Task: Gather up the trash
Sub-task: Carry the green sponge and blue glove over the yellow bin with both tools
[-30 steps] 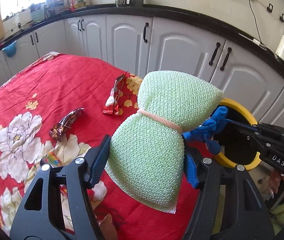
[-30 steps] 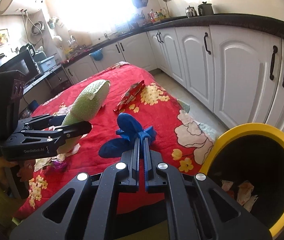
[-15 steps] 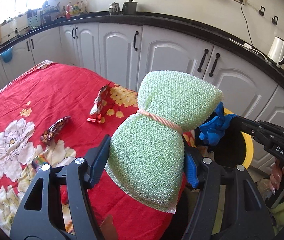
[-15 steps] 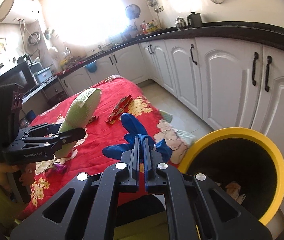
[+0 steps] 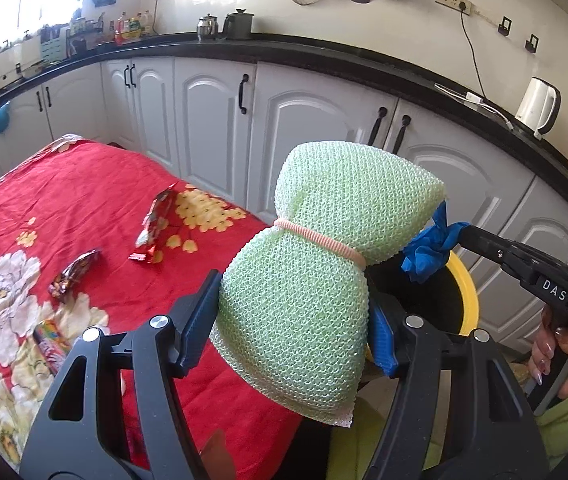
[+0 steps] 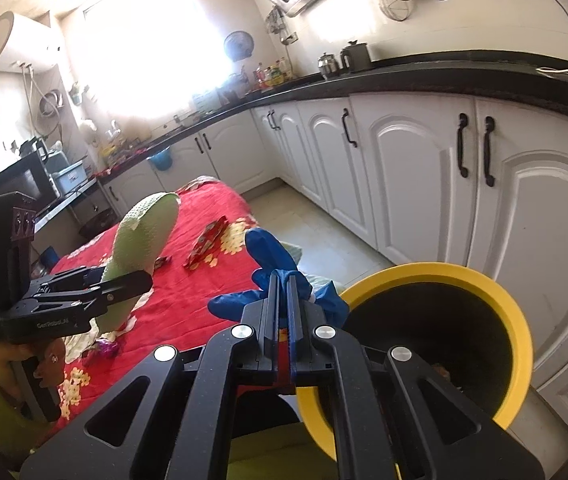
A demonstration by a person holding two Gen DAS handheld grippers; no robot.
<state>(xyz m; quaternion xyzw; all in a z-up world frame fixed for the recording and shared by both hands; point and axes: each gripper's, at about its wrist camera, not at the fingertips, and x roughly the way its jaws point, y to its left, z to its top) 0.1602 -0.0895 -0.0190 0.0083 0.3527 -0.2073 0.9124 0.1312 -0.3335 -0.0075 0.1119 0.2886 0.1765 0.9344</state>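
White kitchen cabinets (image 5: 212, 120) behind; left gripper (image 5: 296, 320) jaws clamp a green mesh bundle (image 5: 324, 272) hiding most of the yellow-rimmed bin (image 6: 484, 284); right gripper (image 6: 280, 280) jaws pinch a blue glove (image 6: 272, 256)

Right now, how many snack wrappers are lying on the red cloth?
3: a red wrapper farthest back, a dark wrapper nearer, a colourful wrapper by the left gripper. More may be hidden.

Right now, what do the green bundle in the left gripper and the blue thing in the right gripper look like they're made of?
The green bundle looks like soft foam netting or knit mesh, matte, with a regular woven texture, cinched by a pale pink elastic band. The blue thing looks like thin, limp plastic or rubbery film, smooth with a slight sheen and crumpled folds, possibly a disposable glove; the look leaves that open.
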